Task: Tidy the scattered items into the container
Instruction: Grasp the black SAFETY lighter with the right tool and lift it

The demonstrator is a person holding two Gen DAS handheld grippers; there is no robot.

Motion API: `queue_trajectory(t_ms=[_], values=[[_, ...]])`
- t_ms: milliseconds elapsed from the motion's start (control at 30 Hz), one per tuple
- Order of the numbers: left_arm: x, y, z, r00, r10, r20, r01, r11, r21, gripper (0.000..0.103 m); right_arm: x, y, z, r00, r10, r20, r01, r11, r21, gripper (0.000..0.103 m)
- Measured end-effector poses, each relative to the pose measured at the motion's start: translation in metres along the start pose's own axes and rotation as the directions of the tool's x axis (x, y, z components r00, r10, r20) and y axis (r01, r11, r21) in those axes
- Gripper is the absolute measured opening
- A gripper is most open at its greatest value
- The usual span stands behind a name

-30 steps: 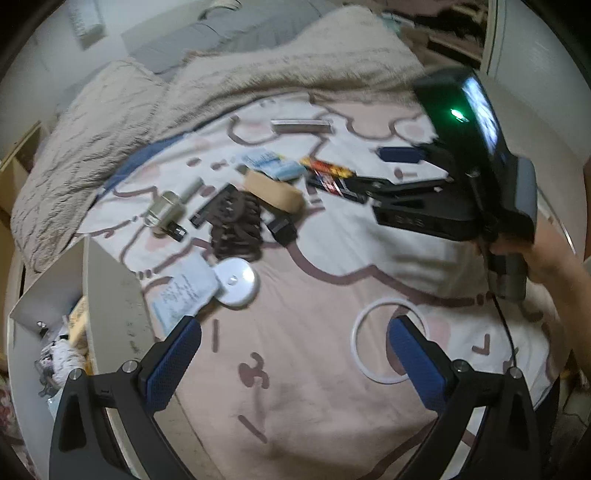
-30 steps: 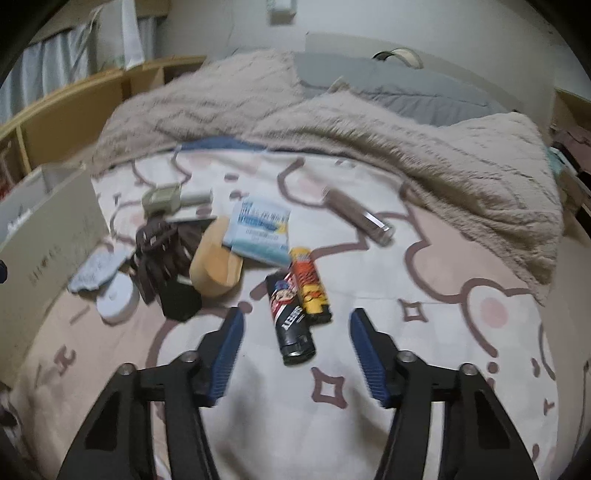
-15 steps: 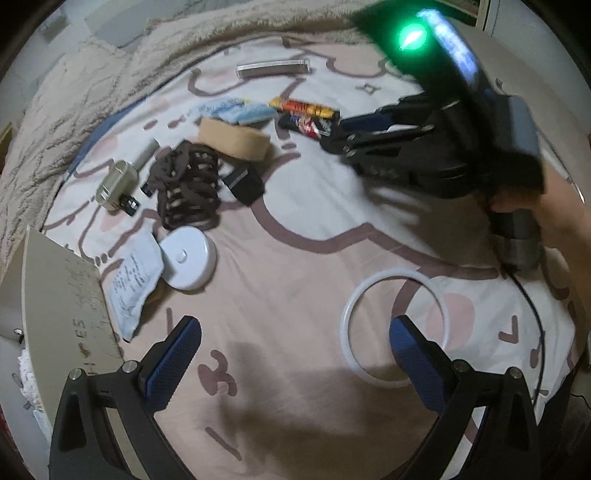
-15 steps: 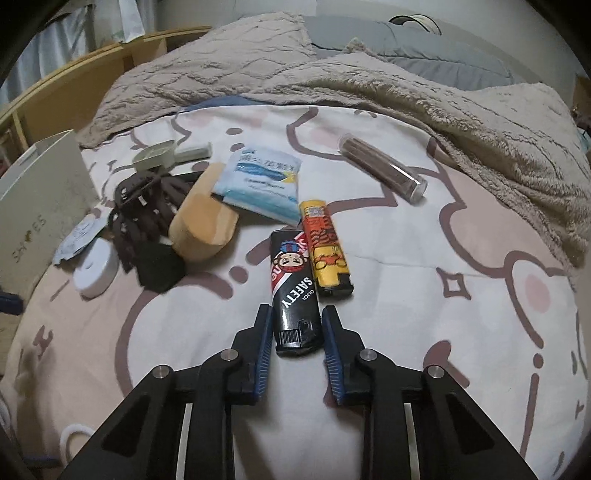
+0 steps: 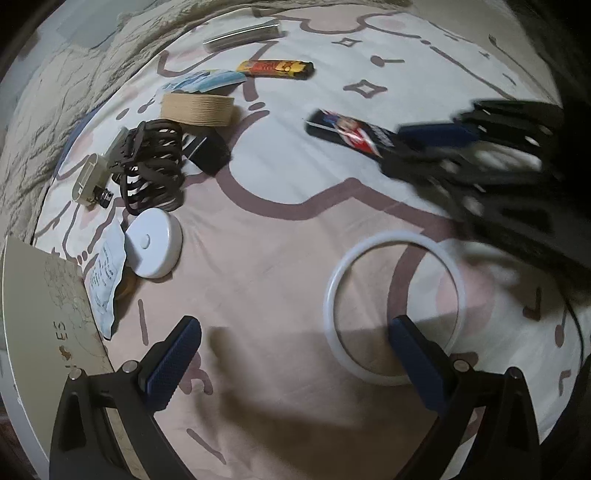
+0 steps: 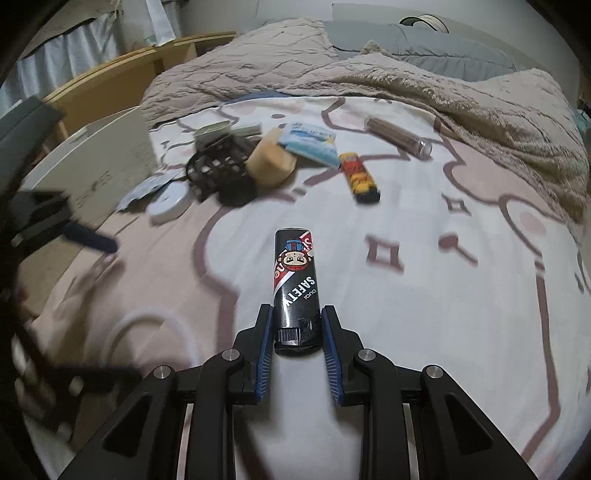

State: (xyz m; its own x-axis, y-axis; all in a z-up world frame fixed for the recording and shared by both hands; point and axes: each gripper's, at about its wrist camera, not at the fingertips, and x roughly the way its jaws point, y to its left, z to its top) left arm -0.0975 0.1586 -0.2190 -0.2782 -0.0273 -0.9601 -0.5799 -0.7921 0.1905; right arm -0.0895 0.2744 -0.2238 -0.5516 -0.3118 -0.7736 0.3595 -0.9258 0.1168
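My right gripper (image 6: 297, 314) is shut on a black lighter (image 6: 295, 280) with a cartoon monkey and the word SAFETY. It grips the lighter's cap end and holds it above the bedsheet. In the left wrist view that lighter (image 5: 347, 133) sticks out leftward from the blurred right gripper (image 5: 436, 136). My left gripper (image 5: 293, 328) is open and points steeply down at the sheet with nothing between its fingers. Its right finger overlaps a white ring (image 5: 391, 235) lying flat. The white box (image 5: 33, 314) stands at the left edge, and it also shows in the right wrist view (image 6: 96, 162).
Loose on the sheet are a yellow lighter (image 5: 275, 69), a blue tissue pack (image 5: 207, 79), a tan roll (image 5: 197, 109), a dark lattice clip (image 5: 153, 162), a white disc (image 5: 155, 247), a paper packet (image 5: 105, 273) and a clear tube (image 5: 240, 33). A rumpled beige blanket (image 6: 480, 99) borders the far side.
My right gripper closed on the black lighter and carried it away from the yellow lighter. My left gripper sank toward the sheet beside the white ring.
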Motion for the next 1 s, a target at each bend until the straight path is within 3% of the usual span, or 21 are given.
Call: queue_trajectory(t_ms=[267,533,833,1000], values=[[0.001,0.0,-0.006,1.0,0.008,-0.007,-0.007,0.999,0.032,0.103,-0.03,0.016,-0.042,1.0,0.016,0.002,-0.016,1.0,0.027,0.027],[-0.002,0.009,-0.015,0.995,0.103,-0.009,-0.103,0.993,0.063,0.103,-0.047,0.031,-0.072,0.999,-0.007,0.034,0.007,1.0,0.008,0.027],[-0.001,0.028,-0.025,0.976,0.203,-0.075,-0.2,0.979,0.048,0.103,-0.05,0.035,-0.079,0.997,-0.045,0.067,0.044,0.999,0.019,0.027],[-0.011,0.032,-0.03,0.986,0.159,-0.047,-0.158,0.987,0.024,0.103,-0.052,0.033,-0.083,0.993,-0.069,0.1,0.064,0.996,0.057,0.027]])
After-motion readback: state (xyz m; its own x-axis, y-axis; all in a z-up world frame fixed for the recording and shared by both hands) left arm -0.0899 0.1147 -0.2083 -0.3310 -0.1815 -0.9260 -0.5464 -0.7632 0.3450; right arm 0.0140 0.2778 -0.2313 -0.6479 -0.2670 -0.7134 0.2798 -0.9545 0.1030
